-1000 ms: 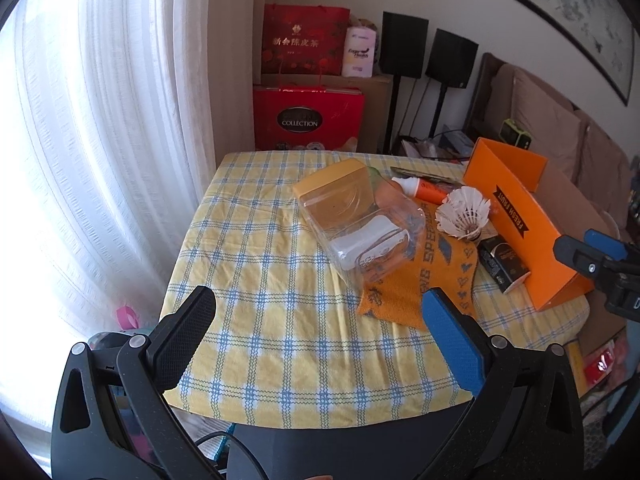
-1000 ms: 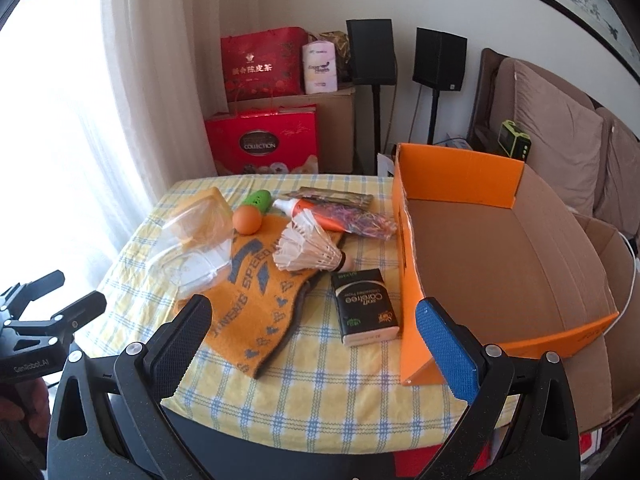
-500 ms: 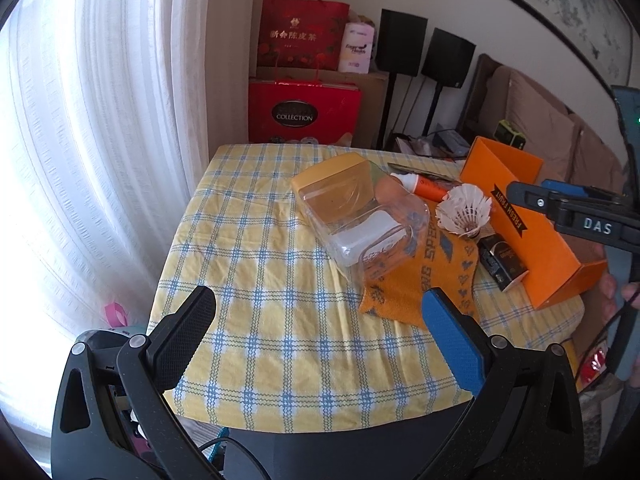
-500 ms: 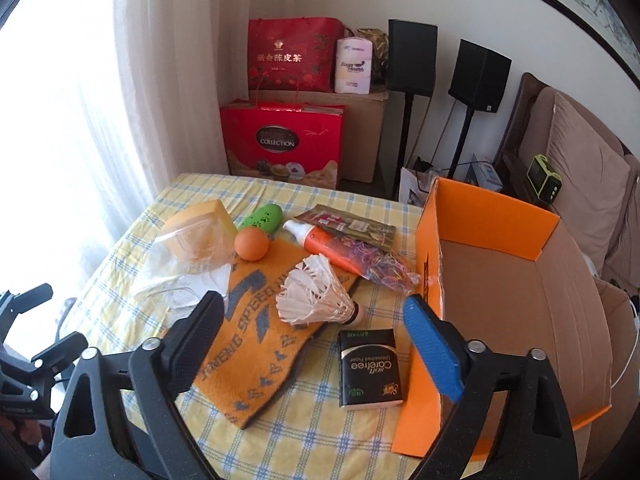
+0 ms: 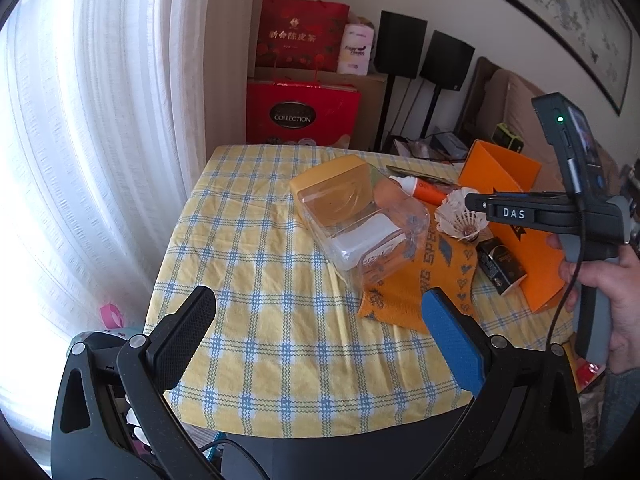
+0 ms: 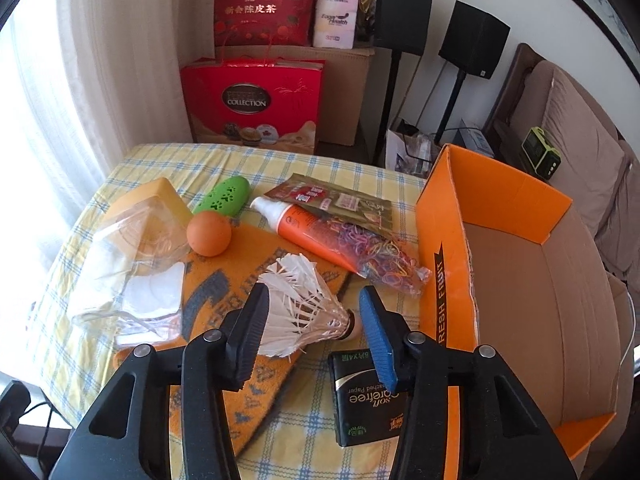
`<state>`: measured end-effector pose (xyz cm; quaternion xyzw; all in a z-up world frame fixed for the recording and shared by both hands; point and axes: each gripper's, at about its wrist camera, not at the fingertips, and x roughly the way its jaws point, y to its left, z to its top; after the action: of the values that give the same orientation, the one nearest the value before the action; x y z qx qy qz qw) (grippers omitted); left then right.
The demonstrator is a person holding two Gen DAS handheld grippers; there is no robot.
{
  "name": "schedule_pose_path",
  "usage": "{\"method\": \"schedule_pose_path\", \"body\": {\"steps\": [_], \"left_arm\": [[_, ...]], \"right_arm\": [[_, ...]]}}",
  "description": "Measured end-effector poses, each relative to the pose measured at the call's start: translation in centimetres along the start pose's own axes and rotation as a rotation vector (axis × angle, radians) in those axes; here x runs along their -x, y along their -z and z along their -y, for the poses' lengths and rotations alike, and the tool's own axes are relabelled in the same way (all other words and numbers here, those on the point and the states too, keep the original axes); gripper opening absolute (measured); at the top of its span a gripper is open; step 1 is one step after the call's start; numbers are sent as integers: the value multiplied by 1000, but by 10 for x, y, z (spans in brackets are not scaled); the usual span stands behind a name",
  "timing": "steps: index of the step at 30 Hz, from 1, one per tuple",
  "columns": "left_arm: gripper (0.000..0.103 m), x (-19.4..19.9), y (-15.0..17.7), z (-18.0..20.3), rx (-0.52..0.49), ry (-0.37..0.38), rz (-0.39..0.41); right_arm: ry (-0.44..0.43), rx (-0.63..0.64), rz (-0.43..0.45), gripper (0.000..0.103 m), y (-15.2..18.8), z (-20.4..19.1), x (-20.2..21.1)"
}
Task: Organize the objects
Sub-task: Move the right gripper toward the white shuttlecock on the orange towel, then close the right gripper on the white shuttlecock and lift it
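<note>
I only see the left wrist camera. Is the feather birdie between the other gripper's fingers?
Observer: Yes. The right wrist view shows the shuttlecock between the fingers of the right gripper. Its jaws are closing but are not clearly pressing yet.
Operator: Is anything inside the orange box?
Observer: No, only bare cardboard shows inside it.
Operator: What hides behind the see-through tub?
Observer: A green case with paw prints, lying just behind the orange ball.
</note>
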<state>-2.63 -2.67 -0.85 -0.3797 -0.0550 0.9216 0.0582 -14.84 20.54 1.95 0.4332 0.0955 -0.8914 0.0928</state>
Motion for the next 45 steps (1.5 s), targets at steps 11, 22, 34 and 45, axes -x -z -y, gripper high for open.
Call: {"method": "schedule_pose_path", "body": {"steps": [11, 22, 34, 45], "left_arm": [[103, -2, 0, 5, -8, 24, -1], [103, -6, -2, 49, -118, 142, -2], [103, -12, 0, 69, -145, 170, -29], [103, -20, 7, 53, -100, 164, -54]], "right_arm": [[-4, -14, -16, 4, 1, 5, -10], [-73, -74, 128, 2, -5, 33, 48], [-144, 7, 64, 64, 8, 16, 32], [-12, 178, 27, 81, 26, -17, -10]]}}
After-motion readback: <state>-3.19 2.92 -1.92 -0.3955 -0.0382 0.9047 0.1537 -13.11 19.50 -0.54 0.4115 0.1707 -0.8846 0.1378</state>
